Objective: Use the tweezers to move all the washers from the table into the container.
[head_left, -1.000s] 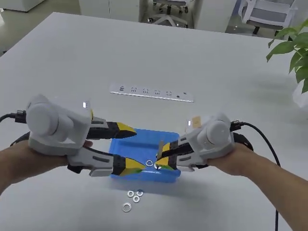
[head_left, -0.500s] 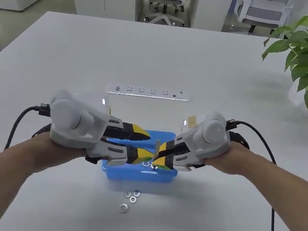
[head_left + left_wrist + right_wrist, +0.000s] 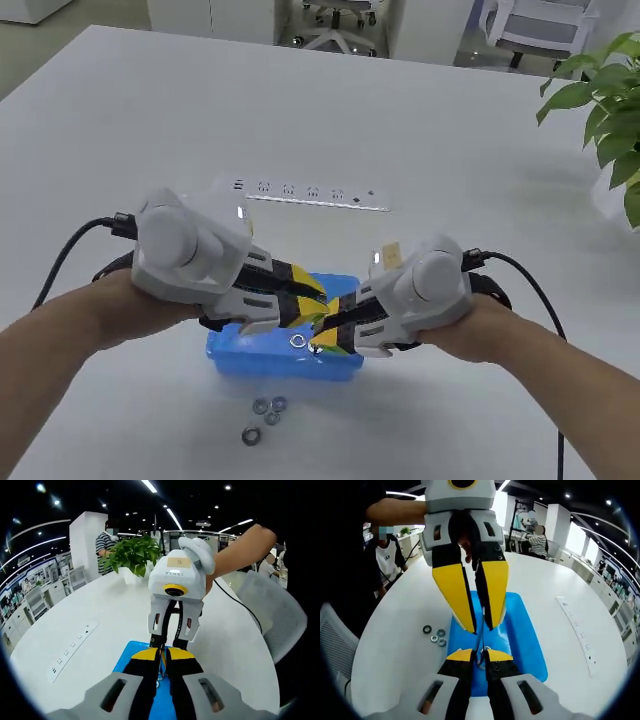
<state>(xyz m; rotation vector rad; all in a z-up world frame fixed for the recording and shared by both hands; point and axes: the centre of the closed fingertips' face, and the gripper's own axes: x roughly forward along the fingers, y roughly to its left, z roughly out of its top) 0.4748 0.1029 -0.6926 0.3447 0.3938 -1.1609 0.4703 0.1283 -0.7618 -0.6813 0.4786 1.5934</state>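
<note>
Here, a white table (image 3: pixel 300 110) holds a power strip (image 3: pixel 300 193), plant (image 3: pixel 610 140) nearby.

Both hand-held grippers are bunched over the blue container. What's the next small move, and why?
Probably ease the left hand-held gripper so the tweezers spring open. It and the right hand-held gripper both pinch them over the blue container, and a washer shows at the tips, so it should drop in. Whether it is gripped, I cannot tell.

The left tongs (image 3: pixel 318 308) and right tongs (image 3: pixel 318 336) covered much of the blue container (image 3: pixel 232 352). The tweezers (image 3: pixel 481 652) showed as a thin sliver; whether the left tongs pinched them was unclear. The plant (image 3: pixel 600 90) ran off the edge.
</note>
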